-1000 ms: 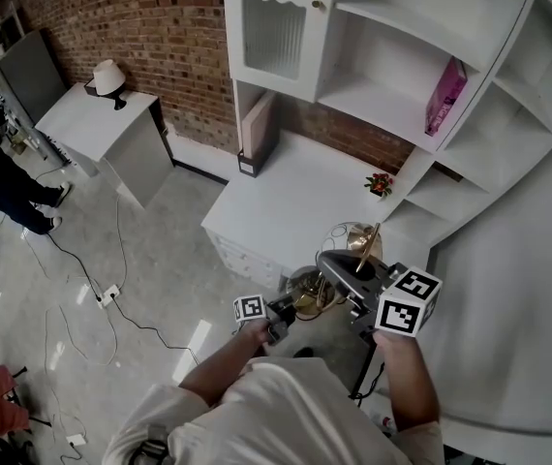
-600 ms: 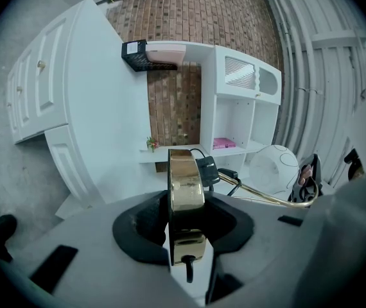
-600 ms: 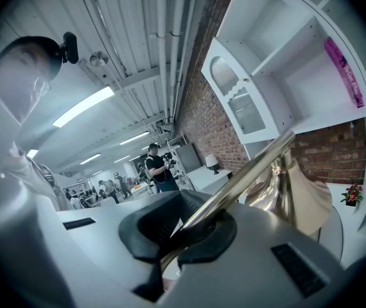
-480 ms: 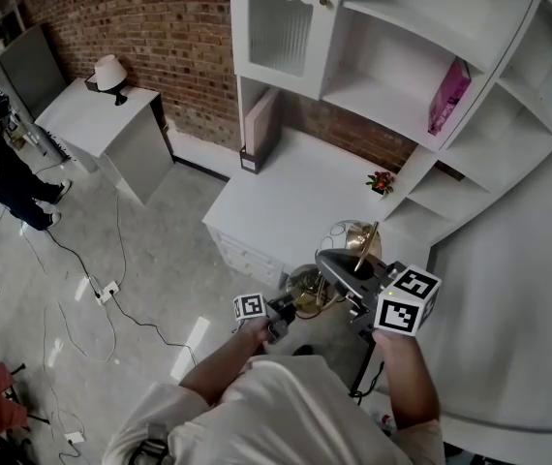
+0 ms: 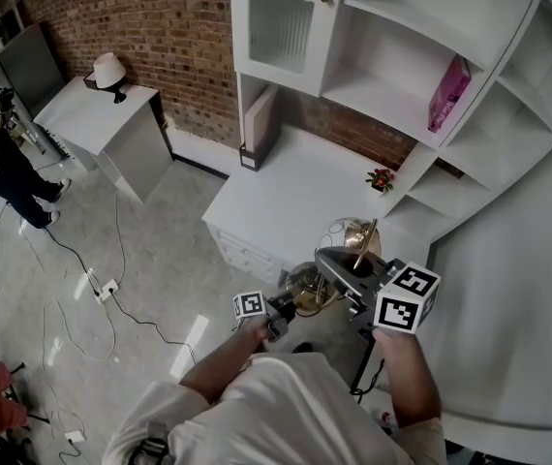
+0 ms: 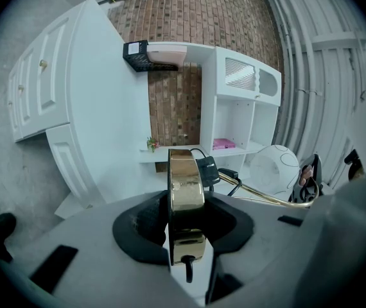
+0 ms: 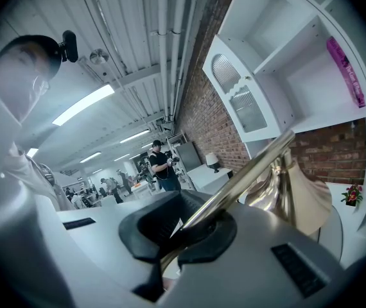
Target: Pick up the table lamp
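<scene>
While the left tongs [image 6: 184,220] clamp the gold base [image 6: 185,178] of the lamp [image 5: 353,238], the right tongs [image 7: 192,226] are closed on its thin stem [image 7: 250,169], beside the white surface [image 5: 286,201]

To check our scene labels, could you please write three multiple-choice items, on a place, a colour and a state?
1. Where does the pink book stand? A. on the floor B. on an open shelf C. on the desk
2. What colour is the lamp stem? A. brass B. red C. blue
3. How is the right gripper? A. open and empty B. shut on the lamp stem C. lying on the desk
Answers: B, it leans upright on that shelf; A, the stem shines gold; B, its fingers clamp the stem.
</scene>
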`<state>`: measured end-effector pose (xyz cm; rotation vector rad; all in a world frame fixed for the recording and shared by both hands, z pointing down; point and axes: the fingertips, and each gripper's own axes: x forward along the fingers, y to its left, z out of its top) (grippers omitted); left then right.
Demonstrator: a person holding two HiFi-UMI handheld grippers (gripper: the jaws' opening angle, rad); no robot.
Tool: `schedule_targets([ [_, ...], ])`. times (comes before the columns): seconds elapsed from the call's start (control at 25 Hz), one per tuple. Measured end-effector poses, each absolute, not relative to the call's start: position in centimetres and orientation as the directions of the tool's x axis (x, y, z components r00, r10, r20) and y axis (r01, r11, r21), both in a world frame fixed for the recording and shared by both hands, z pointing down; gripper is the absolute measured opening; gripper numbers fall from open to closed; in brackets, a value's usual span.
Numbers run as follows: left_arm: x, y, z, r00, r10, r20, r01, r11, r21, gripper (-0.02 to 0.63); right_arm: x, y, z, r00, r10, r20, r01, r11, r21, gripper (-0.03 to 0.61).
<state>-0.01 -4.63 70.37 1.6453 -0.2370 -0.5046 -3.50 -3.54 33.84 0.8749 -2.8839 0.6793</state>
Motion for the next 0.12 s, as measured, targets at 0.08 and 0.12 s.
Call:
schedule_targets([
  [0.08, 0.09, -4.71, 69.80, 0.876, -0.429, -0.220, 0.162, -0.169, 0.972, 0.127, -3.56, -3.51, 33.80, -0.837, -0.517, 0.179, -0.543, 0.742, -0.394, 0.012],
  [0.12, 0.11, -4.76, 69.63, 0.875, -0.426, -0.232, 0.168, -0.182, 0.969, 0.127, -3.60, -3.50, 33.78, -0.837, -0.517, 0.180, -0.543, 0.741, -0.394, 0.012],
])
